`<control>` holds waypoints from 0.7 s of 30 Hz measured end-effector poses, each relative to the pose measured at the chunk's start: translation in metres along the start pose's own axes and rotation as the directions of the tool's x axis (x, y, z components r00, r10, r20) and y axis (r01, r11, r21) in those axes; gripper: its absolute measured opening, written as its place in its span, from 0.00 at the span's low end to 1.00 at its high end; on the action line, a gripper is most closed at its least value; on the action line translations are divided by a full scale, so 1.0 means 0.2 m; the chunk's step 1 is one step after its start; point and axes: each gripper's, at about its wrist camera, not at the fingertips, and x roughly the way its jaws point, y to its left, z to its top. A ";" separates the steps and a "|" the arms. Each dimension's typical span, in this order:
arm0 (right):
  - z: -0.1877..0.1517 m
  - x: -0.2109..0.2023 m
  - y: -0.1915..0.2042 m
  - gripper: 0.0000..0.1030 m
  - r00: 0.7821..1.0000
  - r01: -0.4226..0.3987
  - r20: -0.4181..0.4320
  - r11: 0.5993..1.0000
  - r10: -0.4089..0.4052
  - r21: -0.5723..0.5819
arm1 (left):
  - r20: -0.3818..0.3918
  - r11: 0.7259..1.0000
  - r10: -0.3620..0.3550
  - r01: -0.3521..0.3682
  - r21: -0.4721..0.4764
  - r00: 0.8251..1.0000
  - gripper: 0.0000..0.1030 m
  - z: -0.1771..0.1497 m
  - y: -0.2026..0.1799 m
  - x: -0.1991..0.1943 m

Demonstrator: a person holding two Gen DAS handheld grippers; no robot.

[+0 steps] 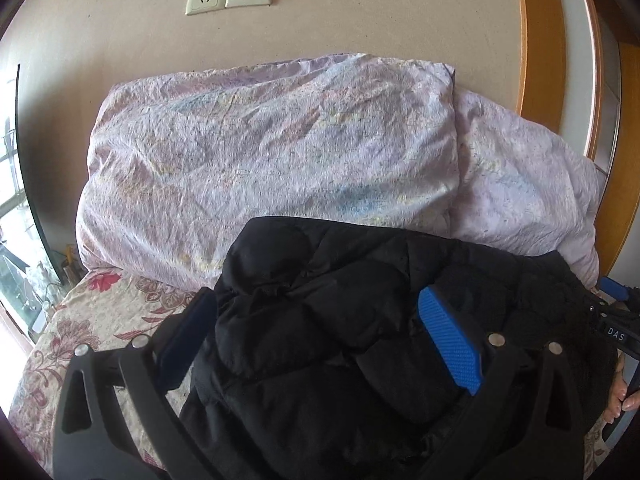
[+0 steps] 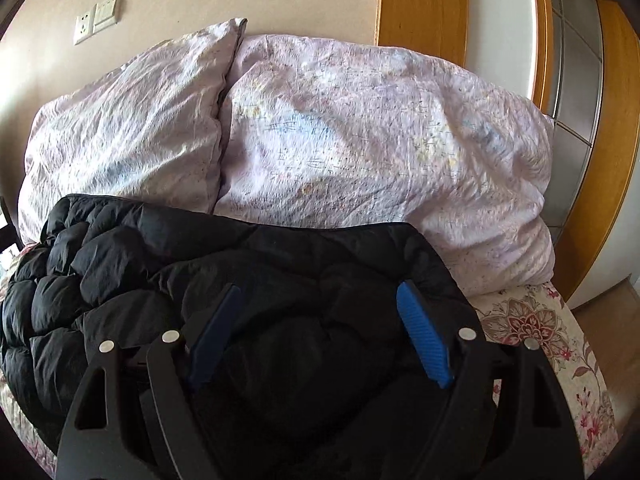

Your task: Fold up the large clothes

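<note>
A black puffer jacket point(image 1: 360, 320) lies bunched on the bed, in front of the pillows; it also shows in the right wrist view point(image 2: 280, 280). My left gripper point(image 1: 320, 320) is open, its blue-padded fingers point(image 1: 448, 344) spread wide over the jacket's left part, with padded fabric bulging between them. My right gripper point(image 2: 320, 320) is open too, its fingers point(image 2: 420, 340) spread over the jacket's right part. The right gripper's tip point(image 1: 616, 312) shows at the right edge of the left wrist view. Whether either touches the fabric I cannot tell.
Two pale lilac pillows point(image 1: 272, 152) point(image 2: 380, 148) lean against the beige wall behind the jacket. The bed has a floral sheet point(image 1: 100, 320) point(image 2: 532, 320). A wooden frame point(image 2: 424, 4) stands at the right, a window point(image 1: 12, 208) at the left.
</note>
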 end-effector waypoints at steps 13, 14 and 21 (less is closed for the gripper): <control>-0.18 0.36 0.08 0.93 0.981 0.015 -0.195 0.999 -0.022 -0.035 | -0.190 0.997 0.079 -0.075 0.028 0.979 0.98 -0.24 -0.02 0.41; -0.19 0.39 0.08 0.95 0.979 0.016 -0.201 0.999 -0.022 -0.033 | -0.188 0.996 0.089 -0.086 0.028 0.978 0.98 -0.25 -0.01 0.43; -0.22 0.50 0.08 0.99 0.971 -0.006 -0.239 1.000 0.002 -0.016 | -0.215 0.996 0.085 -0.086 0.005 0.973 0.98 -0.30 0.02 0.52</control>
